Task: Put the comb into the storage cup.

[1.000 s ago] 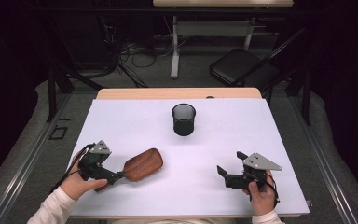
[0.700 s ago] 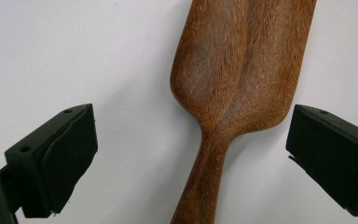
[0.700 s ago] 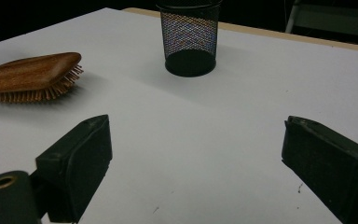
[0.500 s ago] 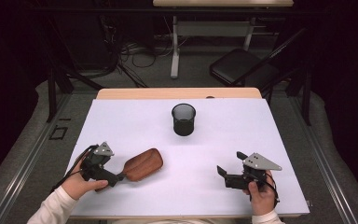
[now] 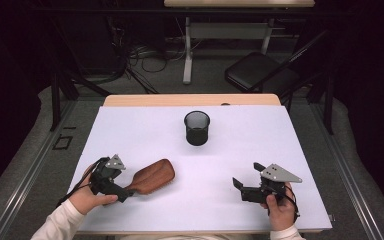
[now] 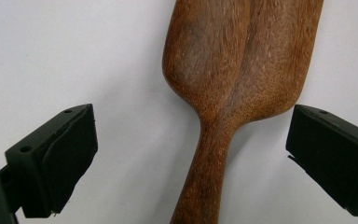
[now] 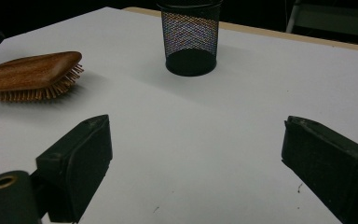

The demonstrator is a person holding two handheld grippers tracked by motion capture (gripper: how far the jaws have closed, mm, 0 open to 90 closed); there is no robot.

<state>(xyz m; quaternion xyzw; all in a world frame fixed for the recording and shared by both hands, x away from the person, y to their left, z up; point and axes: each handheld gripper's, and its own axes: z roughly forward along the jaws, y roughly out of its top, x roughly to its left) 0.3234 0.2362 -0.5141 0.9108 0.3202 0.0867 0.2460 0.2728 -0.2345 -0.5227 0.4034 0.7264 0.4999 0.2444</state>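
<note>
Left gripper [image 6: 191, 154], jaws spread wide and untouching either side of the wooden hairbrush's [image 5: 152, 175] handle on the white table [image 5: 280, 150], readies a grasp not yet made, mesh cup [image 5: 197, 128] well apart.

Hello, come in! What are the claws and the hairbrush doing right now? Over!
Left claw open, astride hairbrush handle. Right claw open, empty. Mesh cup stands apart, nothing blocking.

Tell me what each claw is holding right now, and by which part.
Nothing is held. The left claw stands open astride the handle of the wooden hairbrush, pads clear of it. The right claw is open over bare table.
</note>
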